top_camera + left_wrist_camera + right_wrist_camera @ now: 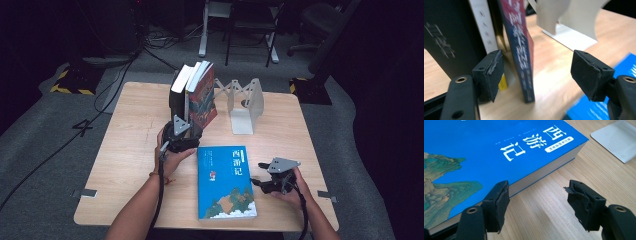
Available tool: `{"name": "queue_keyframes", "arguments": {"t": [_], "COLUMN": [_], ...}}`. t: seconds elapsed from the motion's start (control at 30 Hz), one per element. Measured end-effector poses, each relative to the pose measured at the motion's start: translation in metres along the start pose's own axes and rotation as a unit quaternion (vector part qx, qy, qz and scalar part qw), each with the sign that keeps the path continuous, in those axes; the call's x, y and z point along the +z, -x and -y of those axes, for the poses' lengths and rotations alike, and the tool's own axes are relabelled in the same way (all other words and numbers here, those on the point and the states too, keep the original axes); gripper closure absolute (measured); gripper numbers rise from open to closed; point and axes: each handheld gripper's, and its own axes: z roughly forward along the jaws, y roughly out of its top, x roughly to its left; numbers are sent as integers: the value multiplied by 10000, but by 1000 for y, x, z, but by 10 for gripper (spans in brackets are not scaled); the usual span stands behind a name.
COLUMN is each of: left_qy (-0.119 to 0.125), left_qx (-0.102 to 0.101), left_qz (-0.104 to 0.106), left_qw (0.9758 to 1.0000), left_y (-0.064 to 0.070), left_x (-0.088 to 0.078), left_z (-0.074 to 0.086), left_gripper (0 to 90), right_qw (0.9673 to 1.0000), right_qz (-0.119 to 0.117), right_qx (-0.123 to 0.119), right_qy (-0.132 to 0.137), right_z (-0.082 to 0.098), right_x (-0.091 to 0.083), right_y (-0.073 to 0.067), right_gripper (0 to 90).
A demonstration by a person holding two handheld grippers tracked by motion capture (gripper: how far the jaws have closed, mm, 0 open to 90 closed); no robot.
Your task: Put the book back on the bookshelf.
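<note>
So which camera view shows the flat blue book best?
The high view: the whole blue book lies flat on the table, its cover fully visible between both hands. The right gripper view shows its title, one corner and the page edge up close. The left gripper view catches a blurred blue strip at lower right.

Left hand-held gripper (188,131) jaws apart, pointing away; right hand-held gripper (262,172) jaws apart, pointing left

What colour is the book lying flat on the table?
Bright blue book with white characters; clearest in the right gripper view.
</note>
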Motion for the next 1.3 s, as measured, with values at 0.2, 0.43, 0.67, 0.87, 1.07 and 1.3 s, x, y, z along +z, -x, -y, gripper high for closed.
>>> {"name": "queue_keyframes", "arguments": {"t": [0.2, 0.43, 0.67, 0.87, 1.07, 1.3], "left_qy": [-278, -685, -1087, -1435, -1618, -1700], "left_qx": [157, 499, 905, 1249, 1469, 1365], "left_qz": [330, 571, 899, 1288, 1483, 1397], "left_qw": [9989, 9948, 9858, 9732, 9645, 9659], "left_y": [-2, -4, 9, 33, 52, 52], "left_x": [-16, -33, -52, -62, -69, -59], "left_z": [12, 29, 49, 63, 71, 77], "left_gripper": [231, 221, 219, 207, 206, 212], "right_qw": [10000, 9999, 9998, 9996, 9983, 9969], "right_qz": [-10, -48, -53, -83, -255, -566], "right_qx": [55, 94, 113, 113, 72, -112], "right_qy": [23, -27, -141, -251, -518, -543], "right_z": [0, 0, -3, -2, 11, 18], "right_x": [-3, -5, -6, -9, -10, -14], "right_y": [1, 3, 3, 0, -12, -31], "right_gripper": [339, 330, 315, 311, 292, 296]}}
